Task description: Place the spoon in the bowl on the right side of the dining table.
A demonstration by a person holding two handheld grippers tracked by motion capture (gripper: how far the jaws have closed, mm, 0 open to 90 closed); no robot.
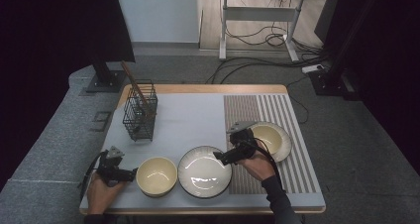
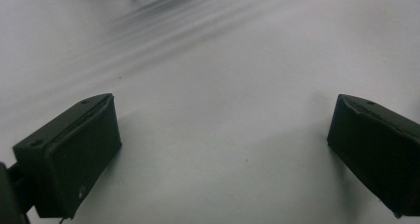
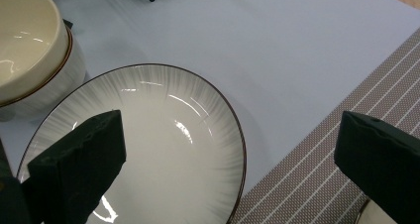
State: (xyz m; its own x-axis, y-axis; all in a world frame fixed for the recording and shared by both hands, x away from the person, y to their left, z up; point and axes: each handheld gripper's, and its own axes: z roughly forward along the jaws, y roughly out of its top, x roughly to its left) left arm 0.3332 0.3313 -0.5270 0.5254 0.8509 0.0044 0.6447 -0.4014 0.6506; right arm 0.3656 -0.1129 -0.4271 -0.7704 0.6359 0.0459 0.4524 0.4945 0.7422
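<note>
A white plate with a dark rim lies on the pale mat near the front edge, and a cream bowl stands just left of it. My right gripper hovers at the plate's right edge, pointing left. In the right gripper view its jaws stand wide apart over the plate with nothing between them, and the cream bowl sits beyond. My left gripper rests left of the cream bowl, pointing at its side. The left gripper is open, with a pale surface close in front of it.
A black wire basket holding brown sticks stands at the back left of the mat. Another cream bowl on a plate sits on the striped placemat at the right. A desk and cables lie beyond the table.
</note>
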